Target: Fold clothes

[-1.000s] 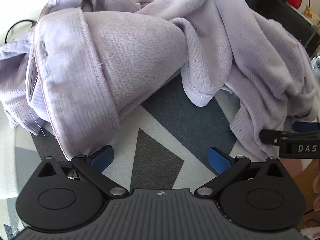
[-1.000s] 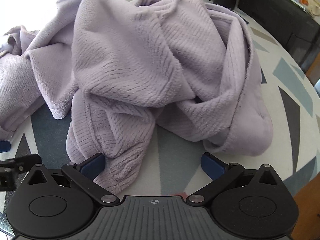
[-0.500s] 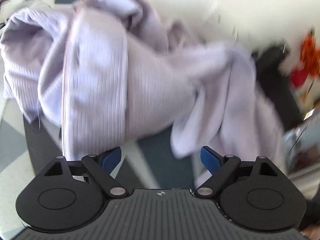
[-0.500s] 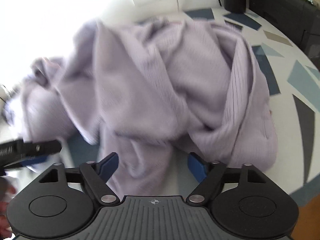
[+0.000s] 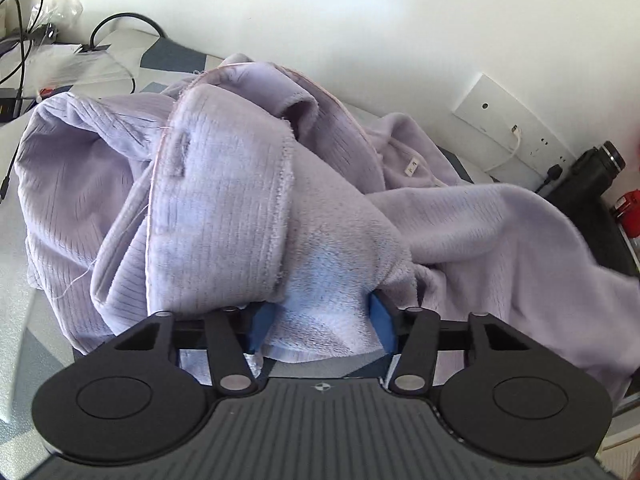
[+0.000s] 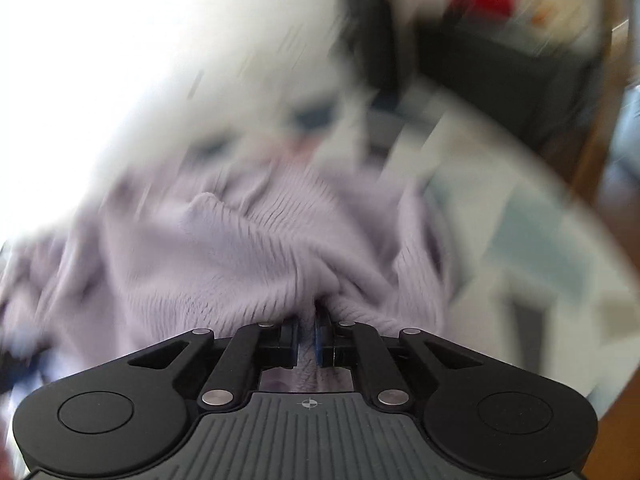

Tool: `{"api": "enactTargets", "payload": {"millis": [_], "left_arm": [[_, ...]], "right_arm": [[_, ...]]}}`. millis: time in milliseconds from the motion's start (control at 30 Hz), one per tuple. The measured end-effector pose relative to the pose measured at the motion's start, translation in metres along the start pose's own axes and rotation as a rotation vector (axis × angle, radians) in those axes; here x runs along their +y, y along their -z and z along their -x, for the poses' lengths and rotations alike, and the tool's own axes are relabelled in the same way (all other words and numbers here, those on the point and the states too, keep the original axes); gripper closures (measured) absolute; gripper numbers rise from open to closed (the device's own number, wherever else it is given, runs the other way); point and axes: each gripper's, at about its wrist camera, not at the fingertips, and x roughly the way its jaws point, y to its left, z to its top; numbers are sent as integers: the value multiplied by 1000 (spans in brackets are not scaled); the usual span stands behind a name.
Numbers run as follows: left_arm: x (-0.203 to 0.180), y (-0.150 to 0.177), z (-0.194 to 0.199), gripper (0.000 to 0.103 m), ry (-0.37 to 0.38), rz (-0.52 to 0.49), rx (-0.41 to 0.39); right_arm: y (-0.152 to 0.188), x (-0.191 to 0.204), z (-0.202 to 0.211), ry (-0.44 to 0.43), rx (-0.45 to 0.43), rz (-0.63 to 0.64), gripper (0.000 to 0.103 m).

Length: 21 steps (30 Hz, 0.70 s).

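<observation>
Now the right tongs [image 6: 307, 338] have clamped the robe [image 5: 320, 200]; left tongs [image 5: 320, 330], still open, straddle a fold, so spreading can start.

One lilac fleece garment [image 5: 248, 216] is lying heaped, two grippers are flanking it, one wall plate [image 5: 508, 128] behind.

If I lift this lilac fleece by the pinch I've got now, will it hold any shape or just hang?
Probably just hang: the fleece lies in soft, slumped folds. It looks plush and thick, so likely bulky rather than slippery. The right gripper pinches only a small tuck, so the rest may drag and swing.
</observation>
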Motion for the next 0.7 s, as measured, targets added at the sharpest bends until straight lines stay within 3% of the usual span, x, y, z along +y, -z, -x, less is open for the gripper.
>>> {"api": "enactTargets", "payload": {"millis": [67,133,233,333,433,533,633,700], "left_arm": [[3,4,-2,58,-1,-9,3],[5,6,0,65,10,-20,7],[7,9,3,77,26,-37,12],[9,12,6,84,42,-56,16],[7,16,13,95,48,-100,-1],[5,20,22,98,53,-131,-20],[4,24,33,98,54,-140,-42],[9,26,47,99,16,-121,-93]], "right_arm": [[-24,-13,7,94,-146,-20,96],[-34,-20,7,183,-185,-37,90],[-36,-31,-10,161,-30,-34,74],[-13,-32,-10,131,62,-45,69],[16,-30,-5,38,159,-115,63],[37,-18,-8,-7,196,-88,52],[56,1,-16,-16,219,-12,51],[66,13,-21,-26,230,42,51]]}}
